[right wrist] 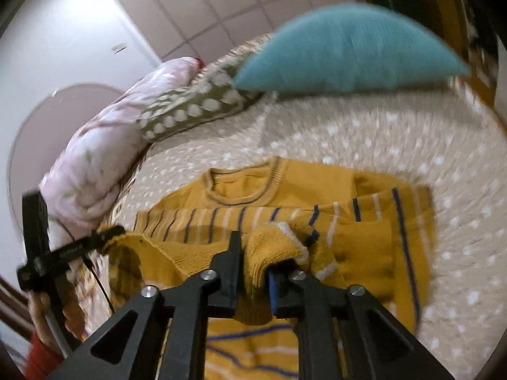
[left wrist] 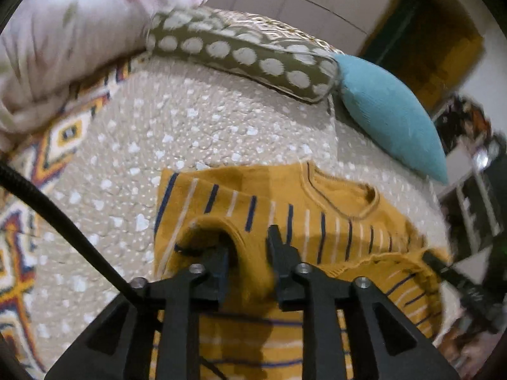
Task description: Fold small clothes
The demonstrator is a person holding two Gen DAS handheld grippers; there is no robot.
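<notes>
A small mustard-yellow knit sweater (left wrist: pixel 317 209) with navy and white stripes lies on a beige dotted bedspread (left wrist: pixel 196 133), its neckline toward the pillows. My left gripper (left wrist: pixel 250 250) is shut on a bunched fold of the sweater's hem. My right gripper (right wrist: pixel 253 256) is shut on another bunched part of the hem of the sweater (right wrist: pixel 285 196). Both hold the lower edge lifted over the sweater's body. The right gripper also shows at the right edge of the left wrist view (left wrist: pixel 450 272), the left gripper at the left of the right wrist view (right wrist: pixel 104 237).
A spotted olive pillow (left wrist: pixel 247 53) and a teal cushion (left wrist: pixel 389 114) lie at the head of the bed. A pink floral duvet (left wrist: pixel 63 38) is bunched at the left. A patterned sheet (left wrist: pixel 28 190) shows beyond the bedspread. Furniture (left wrist: pixel 475 190) stands at the right.
</notes>
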